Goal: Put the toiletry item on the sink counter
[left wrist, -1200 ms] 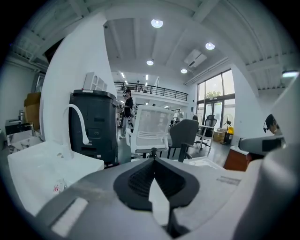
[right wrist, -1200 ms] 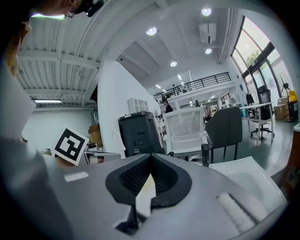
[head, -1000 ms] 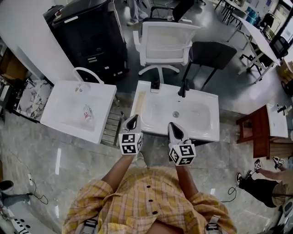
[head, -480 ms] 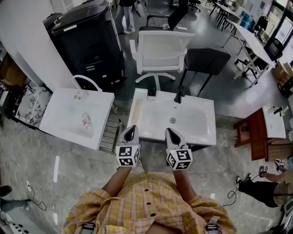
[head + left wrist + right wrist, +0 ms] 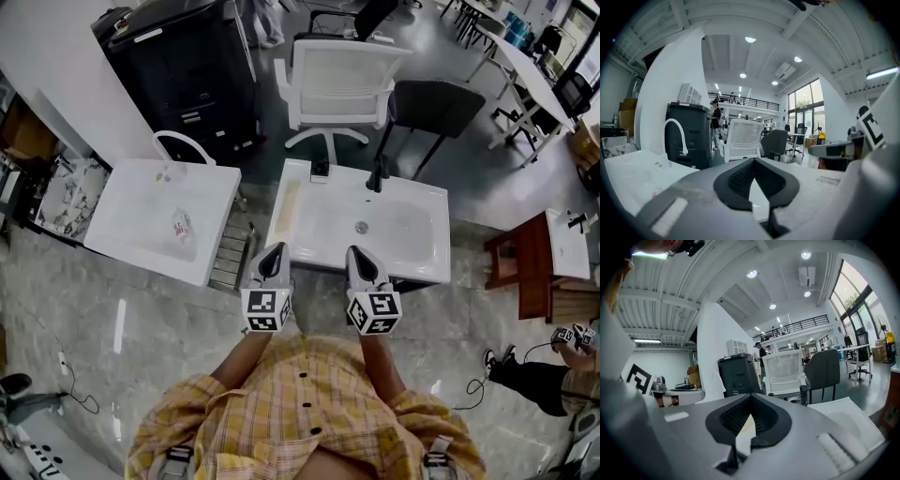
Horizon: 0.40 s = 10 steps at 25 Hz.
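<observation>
A small toiletry bottle with red print lies in the basin of the left white sink, also low left in the left gripper view as the bottle. A second white sink with a black faucet stands right in front of me. My left gripper hovers at that sink's near left corner, jaws shut and empty. My right gripper hovers beside it over the near rim, jaws shut with nothing between them.
A white curved faucet rises behind the left sink. A white office chair, a dark chair and a black cabinet stand beyond the sinks. A red-brown stand is at the right. A metal rack fills the gap between sinks.
The view has shifted slightly; both grippers stay shut side by side at the front sink's near edge, and the bottle has not moved.
</observation>
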Motion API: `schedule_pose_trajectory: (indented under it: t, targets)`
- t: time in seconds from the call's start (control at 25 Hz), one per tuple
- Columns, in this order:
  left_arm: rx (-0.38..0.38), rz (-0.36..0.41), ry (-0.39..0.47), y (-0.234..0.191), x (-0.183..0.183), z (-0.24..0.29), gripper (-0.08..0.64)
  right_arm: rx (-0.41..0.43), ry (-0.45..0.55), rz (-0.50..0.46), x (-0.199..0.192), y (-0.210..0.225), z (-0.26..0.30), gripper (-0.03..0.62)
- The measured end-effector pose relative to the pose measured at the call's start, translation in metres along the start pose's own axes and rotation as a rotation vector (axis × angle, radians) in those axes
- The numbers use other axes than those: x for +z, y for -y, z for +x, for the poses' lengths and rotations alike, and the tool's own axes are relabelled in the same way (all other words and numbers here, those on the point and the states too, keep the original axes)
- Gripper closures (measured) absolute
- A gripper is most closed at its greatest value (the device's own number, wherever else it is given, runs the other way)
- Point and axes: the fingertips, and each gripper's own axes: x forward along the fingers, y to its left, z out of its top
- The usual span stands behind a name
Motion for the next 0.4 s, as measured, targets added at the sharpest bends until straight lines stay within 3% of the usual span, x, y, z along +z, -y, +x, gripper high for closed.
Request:
schedule_pose_trajectory:
  t: [0.4]
  targets:
    - [-0.003, 0.016, 0.008, 0.0021, 0.0001, -0.0046, 0.560, 0.005, 0.010, -0.001, -0.0005, -0.0024, -0.0022, 0.594]
